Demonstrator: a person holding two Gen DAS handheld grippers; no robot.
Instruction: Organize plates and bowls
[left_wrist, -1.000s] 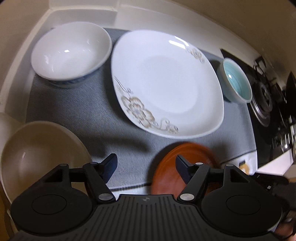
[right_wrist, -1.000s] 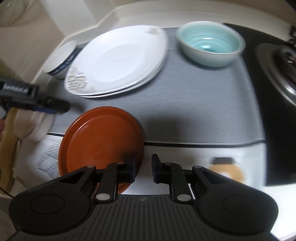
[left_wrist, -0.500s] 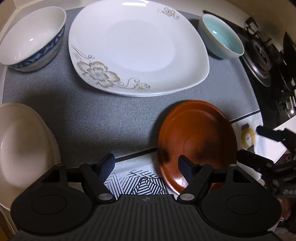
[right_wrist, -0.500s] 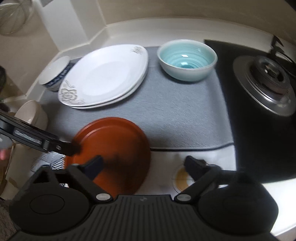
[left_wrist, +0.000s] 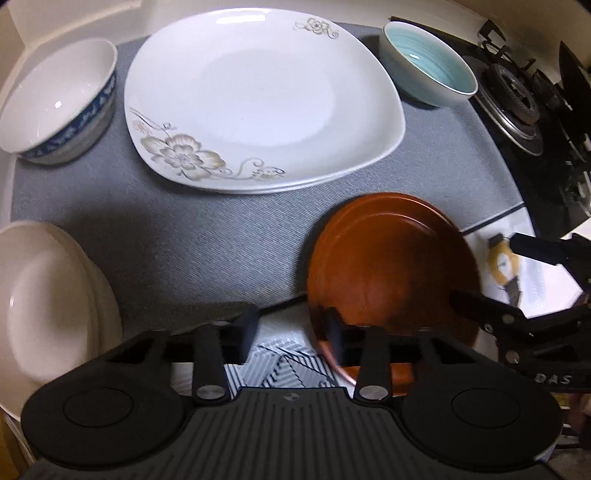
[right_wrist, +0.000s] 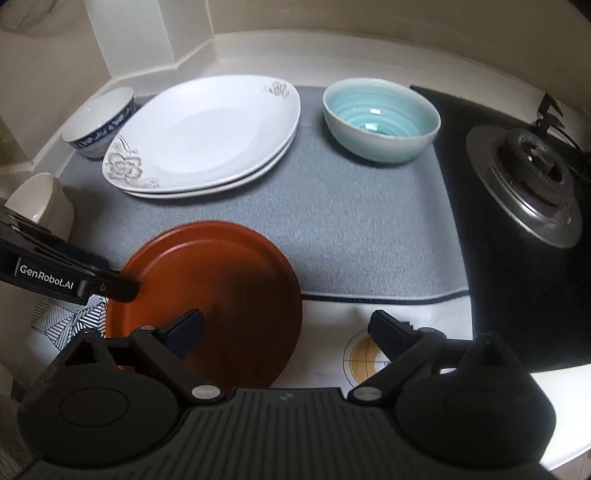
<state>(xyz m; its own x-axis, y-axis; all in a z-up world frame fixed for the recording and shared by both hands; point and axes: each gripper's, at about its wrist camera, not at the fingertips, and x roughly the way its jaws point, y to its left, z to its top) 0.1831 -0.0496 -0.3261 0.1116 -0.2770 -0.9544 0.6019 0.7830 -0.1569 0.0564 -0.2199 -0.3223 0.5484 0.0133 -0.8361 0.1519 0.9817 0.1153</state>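
Two stacked brown plates (left_wrist: 391, 273) (right_wrist: 210, 299) lie at the mat's front edge. My left gripper (left_wrist: 291, 332) is open; its right finger is at the stack's left rim, and one finger (right_wrist: 114, 286) shows in the right wrist view. My right gripper (right_wrist: 288, 326) is open wide, its left finger over the plates; it also shows in the left wrist view (left_wrist: 517, 280). Two stacked white flowered plates (left_wrist: 258, 96) (right_wrist: 207, 133), a blue-patterned white bowl (left_wrist: 55, 99) (right_wrist: 99, 122), a teal bowl (left_wrist: 428, 62) (right_wrist: 380, 118) and cream bowls (left_wrist: 48, 306) (right_wrist: 40, 203) stand around.
A grey mat (left_wrist: 177, 236) (right_wrist: 369, 229) covers the counter. A gas hob (left_wrist: 517, 103) (right_wrist: 532, 173) is on the right. A patterned sheet (left_wrist: 284, 365) and a round yellow mark (right_wrist: 364, 356) lie near the front edge. Walls close the back and left.
My right gripper opened and let go of the brown plate, which now lies on the stack. My left gripper narrowed its opening and drew up to the stack's left rim.
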